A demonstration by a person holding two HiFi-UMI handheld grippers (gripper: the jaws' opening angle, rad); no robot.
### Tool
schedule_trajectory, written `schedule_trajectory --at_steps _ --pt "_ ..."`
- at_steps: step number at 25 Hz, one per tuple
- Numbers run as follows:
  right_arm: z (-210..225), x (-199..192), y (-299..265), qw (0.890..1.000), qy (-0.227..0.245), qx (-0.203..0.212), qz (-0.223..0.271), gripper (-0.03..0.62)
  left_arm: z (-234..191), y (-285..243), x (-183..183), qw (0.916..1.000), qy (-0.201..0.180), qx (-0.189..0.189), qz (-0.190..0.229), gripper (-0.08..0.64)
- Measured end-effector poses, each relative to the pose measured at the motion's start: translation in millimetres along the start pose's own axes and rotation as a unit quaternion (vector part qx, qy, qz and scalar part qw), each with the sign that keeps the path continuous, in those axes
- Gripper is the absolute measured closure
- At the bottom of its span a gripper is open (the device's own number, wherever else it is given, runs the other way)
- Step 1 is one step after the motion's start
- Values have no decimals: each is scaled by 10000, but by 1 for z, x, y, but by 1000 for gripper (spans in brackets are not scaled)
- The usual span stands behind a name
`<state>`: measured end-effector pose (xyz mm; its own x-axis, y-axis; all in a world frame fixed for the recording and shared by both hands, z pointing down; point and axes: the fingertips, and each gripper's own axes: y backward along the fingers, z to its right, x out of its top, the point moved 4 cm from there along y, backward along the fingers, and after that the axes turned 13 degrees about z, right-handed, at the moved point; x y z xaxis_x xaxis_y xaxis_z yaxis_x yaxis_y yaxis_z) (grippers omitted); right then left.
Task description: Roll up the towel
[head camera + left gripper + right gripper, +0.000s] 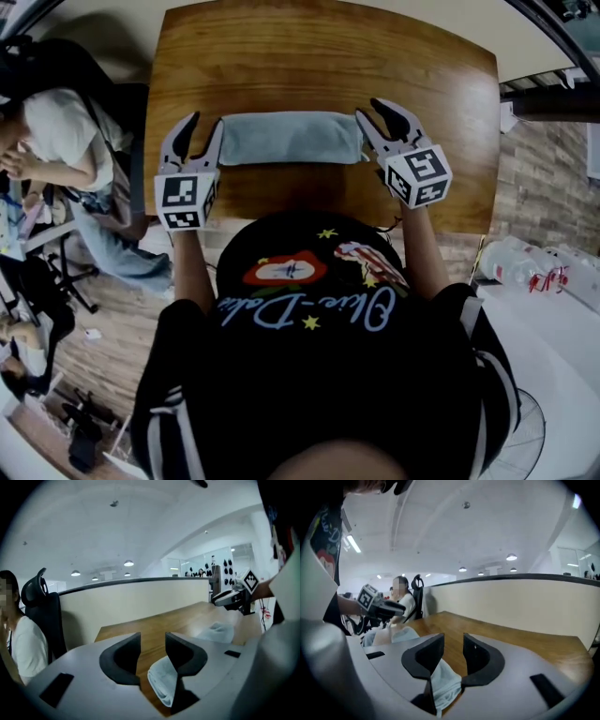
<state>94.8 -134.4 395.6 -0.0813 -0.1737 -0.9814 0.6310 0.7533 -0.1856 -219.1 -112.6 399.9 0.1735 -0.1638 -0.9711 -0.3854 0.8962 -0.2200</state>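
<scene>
A pale grey-blue towel [291, 138] lies rolled into a thick bar across the wooden table [319, 56]. My left gripper [200, 139] is at the roll's left end and my right gripper [375, 120] at its right end. Both are open, with a plain gap between the pads. In the left gripper view the left gripper [152, 639] has the towel's end [161, 679] showing low in the gap, below its tips; the right gripper [229, 597] hovers across the table. In the right gripper view the right gripper [453, 641] likewise has the towel's other end [443, 684] beneath it.
A cream partition [136, 604] runs along the table's far edge. A seated person [56, 141] in a white top and a black office chair [40, 606] are at the table's left. Plastic bottles [525, 267] lie on a white surface to the right.
</scene>
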Motion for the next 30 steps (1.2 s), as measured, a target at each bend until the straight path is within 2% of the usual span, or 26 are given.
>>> schedule_trajectory --at_steps 5,6,7,11,16,24,30 --pt "-15 31 10 9970 -363 23 689 559 25 12 26 9989 -113 -215 390 476" --pt "-19 35 12 9961 -418 62 773 565 32 14 30 9984 -155 -308 445 523" --pt "-24 39 13 9952 -474 118 844 576 40 16 33 9977 -179 -413 499 540" --pt "-40 46 17 9923 -620 324 1022 578 61 22 44 9953 -174 -684 657 546" --pt "-50 47 17 9929 -563 471 937 584 71 23 49 9936 -411 -853 617 546" --pt "-47 45 19 9931 -582 512 875 586 76 21 50 9927 -695 -855 487 546" --pt "-50 45 21 9931 -555 554 873 585 77 23 51 9926 -720 -849 485 546"
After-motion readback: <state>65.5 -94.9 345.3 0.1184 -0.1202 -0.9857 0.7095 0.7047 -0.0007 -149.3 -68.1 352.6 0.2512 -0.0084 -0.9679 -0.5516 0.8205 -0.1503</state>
